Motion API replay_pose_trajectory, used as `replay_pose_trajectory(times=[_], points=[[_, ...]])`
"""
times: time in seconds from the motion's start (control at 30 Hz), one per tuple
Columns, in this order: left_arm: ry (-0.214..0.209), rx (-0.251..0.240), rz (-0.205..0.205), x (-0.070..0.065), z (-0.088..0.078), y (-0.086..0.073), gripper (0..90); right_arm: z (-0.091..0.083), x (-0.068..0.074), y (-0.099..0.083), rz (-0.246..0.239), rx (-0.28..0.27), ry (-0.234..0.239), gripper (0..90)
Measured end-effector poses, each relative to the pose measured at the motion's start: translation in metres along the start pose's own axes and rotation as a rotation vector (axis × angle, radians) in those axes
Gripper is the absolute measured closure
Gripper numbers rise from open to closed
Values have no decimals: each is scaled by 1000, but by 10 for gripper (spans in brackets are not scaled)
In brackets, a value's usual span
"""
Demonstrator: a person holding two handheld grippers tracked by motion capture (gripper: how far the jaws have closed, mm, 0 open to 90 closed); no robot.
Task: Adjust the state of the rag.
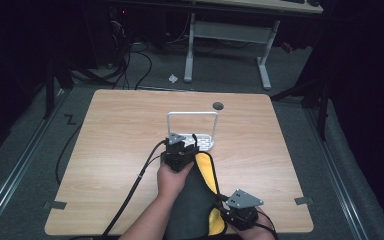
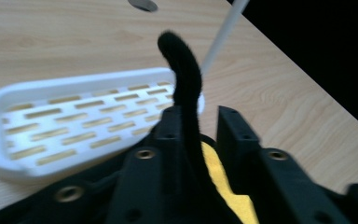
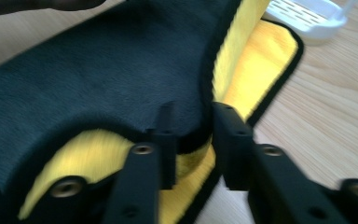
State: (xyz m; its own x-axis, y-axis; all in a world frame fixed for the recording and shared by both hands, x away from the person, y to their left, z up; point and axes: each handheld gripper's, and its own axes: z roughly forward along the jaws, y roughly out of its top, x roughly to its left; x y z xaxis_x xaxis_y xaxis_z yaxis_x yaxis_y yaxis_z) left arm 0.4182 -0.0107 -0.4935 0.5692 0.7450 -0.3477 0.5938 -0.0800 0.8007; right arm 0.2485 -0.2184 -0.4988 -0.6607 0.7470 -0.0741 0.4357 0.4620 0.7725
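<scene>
A black cloth with a yellow inner side lies folded on the wooden table, reaching from the front edge toward a white slotted tray with a tall wire handle. My left gripper is at the cloth's far end, beside the tray. Its jaws stand apart; a black cloth edge rises between them against one jaw, with a gap to the other. My right gripper is at the near end, its jaws apart around the cloth's trimmed edge.
A round cable hole sits near the table's far edge. Cables trail from both grippers over the front edge. Behind the table stands a white desk frame on a dark floor with loose cables.
</scene>
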Motion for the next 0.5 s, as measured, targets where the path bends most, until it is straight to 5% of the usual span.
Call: replay_pose_trajectory(times=[0.1, 0.3, 0.5], points=[[-29, -4, -6, -2, 2, -1, 565, -6, -8, 0, 36, -34, -19, 669], [-32, 8, 18, -1, -1, -4, 555, -6, -15, -2, 62, -38, -22, 669], [-15, 15, 55, 16, -29, -15, 570, 0, -14, -3, 54, -30, -20, 668]])
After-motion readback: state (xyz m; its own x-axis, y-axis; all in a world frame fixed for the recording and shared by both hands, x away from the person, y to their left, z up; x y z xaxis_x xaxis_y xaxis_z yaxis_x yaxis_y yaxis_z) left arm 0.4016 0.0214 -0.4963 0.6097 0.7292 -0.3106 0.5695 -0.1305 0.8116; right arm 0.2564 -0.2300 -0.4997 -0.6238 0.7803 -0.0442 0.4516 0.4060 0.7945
